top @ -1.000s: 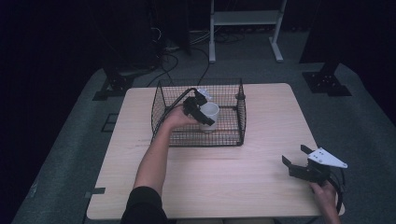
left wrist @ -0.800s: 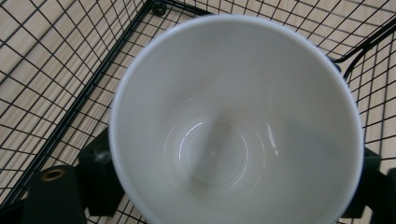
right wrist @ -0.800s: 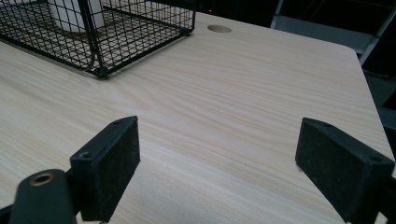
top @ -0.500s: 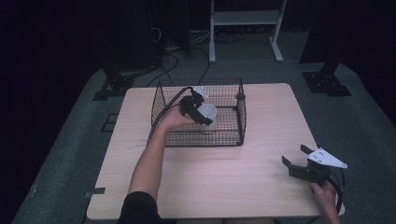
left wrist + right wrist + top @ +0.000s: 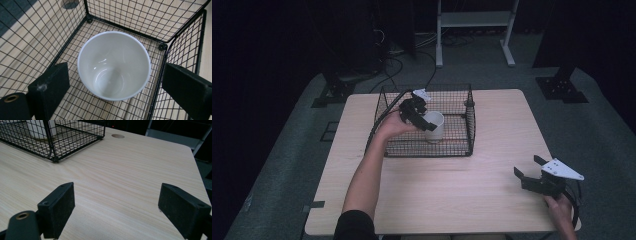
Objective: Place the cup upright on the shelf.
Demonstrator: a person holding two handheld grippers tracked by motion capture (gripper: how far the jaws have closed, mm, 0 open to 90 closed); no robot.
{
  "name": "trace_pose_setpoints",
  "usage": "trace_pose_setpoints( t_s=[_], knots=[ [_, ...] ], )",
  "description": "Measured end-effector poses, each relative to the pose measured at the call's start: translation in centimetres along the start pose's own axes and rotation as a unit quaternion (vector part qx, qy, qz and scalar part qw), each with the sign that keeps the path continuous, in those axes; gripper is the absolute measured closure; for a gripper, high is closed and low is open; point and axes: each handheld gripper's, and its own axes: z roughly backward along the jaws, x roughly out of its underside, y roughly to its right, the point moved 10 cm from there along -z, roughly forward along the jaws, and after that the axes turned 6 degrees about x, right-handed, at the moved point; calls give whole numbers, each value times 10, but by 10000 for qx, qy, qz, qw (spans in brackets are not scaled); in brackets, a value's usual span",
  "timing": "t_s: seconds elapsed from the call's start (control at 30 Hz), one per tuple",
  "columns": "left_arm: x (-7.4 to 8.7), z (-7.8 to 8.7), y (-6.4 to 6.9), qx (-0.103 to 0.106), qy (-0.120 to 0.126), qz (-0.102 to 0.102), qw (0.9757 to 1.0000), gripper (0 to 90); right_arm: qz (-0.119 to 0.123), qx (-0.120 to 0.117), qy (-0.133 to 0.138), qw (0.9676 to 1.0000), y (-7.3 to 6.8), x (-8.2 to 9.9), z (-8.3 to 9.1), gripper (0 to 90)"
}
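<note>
White cup (image 5: 113, 65) released in the wire basket's (image 5: 470, 131) right front corner.
Left gripper (image 5: 418, 111) has just opened, jaws clear; glazed, slippery, breakable — grip the rim wall. Right gripper (image 5: 532, 172) gapes empty.

A plain white cup (image 5: 113, 66) stands upright and empty inside the black wire basket (image 5: 464, 131), toward its six-o'clock side.

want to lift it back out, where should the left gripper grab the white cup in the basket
Take the white cup by its rim, one jaw inside and one outside, coming straight down from above. It stands upright and open-mouthed, and the wire basket walls crowd its sides, probably blocking a side grasp.
</note>
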Motion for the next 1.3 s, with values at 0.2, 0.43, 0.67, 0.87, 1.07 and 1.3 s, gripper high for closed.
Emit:
trace_pose_setpoints(
  t_s=[0.2, 0.43, 0.67, 0.87, 1.07, 1.3],
  knots=[
    [-1, 10, 6, -99, 154, -77, 9998, 71, -8, 1, 2, 10000, 0, 0, 0, 131],
    [0, 17, 10, -180, 217, -104, 9995, 71, -13, -5, 0, 10000, 0, 0, 0, 131],
    [-1, 27, 17, -248, 368, -145, 9989, 71, -34, -1, 8, 10000, 1, 0, 0, 131],
    [-2, 36, 27, -268, 466, -258, 9982, 71, -36, 4, 7, 10000, 1, 0, 0, 131],
    [-2, 43, 36, -344, 495, -366, 9975, 71, -34, 3, 6, 10000, 1, 0, 0, 131],
    [-2, 52, 46, -404, 651, -463, 9960, 71, -35, 10, 3, 10000, 1, 0, 0, 131]
  ],
)
